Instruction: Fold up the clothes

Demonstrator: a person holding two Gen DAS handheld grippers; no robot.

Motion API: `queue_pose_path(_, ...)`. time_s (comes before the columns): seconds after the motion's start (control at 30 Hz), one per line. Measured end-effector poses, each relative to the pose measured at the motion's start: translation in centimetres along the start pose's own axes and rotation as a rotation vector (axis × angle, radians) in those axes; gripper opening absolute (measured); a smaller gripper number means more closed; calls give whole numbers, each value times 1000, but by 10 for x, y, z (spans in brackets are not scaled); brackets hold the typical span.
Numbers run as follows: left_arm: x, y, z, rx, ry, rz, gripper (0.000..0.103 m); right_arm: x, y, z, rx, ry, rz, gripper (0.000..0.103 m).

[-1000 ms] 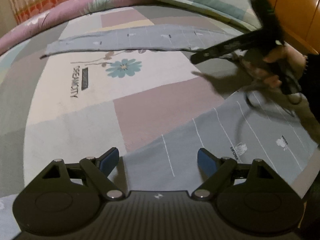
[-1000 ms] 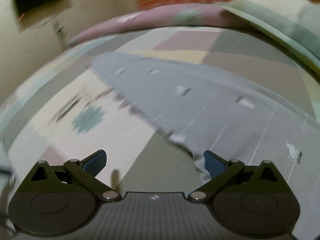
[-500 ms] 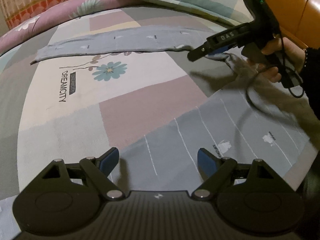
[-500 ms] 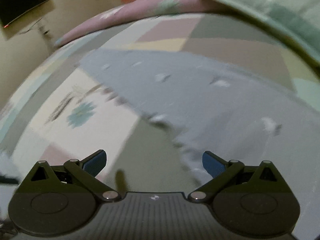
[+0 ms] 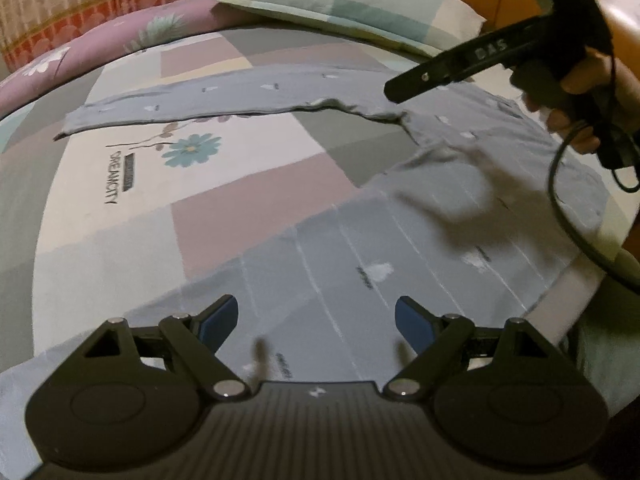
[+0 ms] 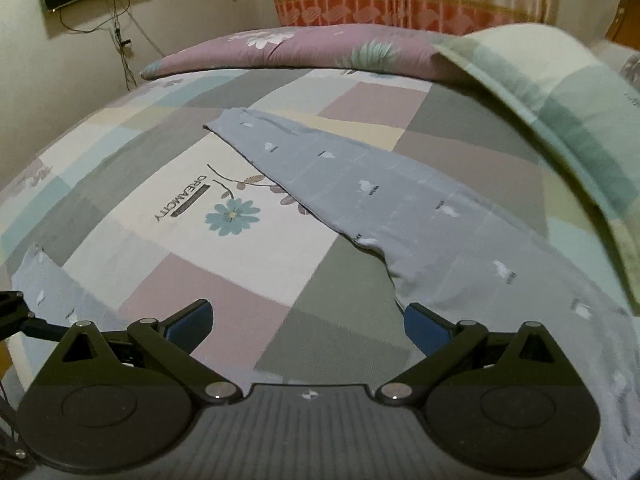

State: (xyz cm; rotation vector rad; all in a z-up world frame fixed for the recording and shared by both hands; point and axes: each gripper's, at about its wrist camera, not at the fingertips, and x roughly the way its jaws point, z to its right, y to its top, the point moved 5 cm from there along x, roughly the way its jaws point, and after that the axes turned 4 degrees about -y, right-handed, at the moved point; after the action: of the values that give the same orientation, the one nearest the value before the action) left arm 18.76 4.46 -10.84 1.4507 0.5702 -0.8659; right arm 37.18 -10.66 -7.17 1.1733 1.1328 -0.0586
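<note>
My left gripper hangs wide apart over the near leg of the grey pyjama trousers, nothing between its pads. My right gripper is spread wide too and empty, above the crotch. The trousers lie flat on the patchwork bedsheet, the far leg stretching towards the pillow.

Dim warm indoor light; soft shadows; fisheye-bent edges; slight blur
</note>
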Motion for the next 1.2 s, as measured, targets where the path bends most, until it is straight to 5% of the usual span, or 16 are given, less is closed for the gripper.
queue_pose_path(0.3,4,-4,33,38,-24,-2,86,-48,-41,5,34,-99,-2,103)
queue_pose_path(0.63,37,-17,42,41,12,-54,86,-41,-164,38,169,-356,-140,103)
queue_pose_path(0.73,43,-25,41,22,19,-55,93,-52,-188,43,256,-323,-115,103)
queue_pose_path(0.9,32,-28,40,36,-6,-100,93,-64,-202,39,225,-331,-91,103)
queue_pose_path(1.03,-3,-16,7,23,-18,-52,93,-63,-199,39,236,-341,-94,103)
queue_pose_path(1.2,-51,-6,-93,-115,72,-19,93,-64,-199,38,239,-341,-87,103)
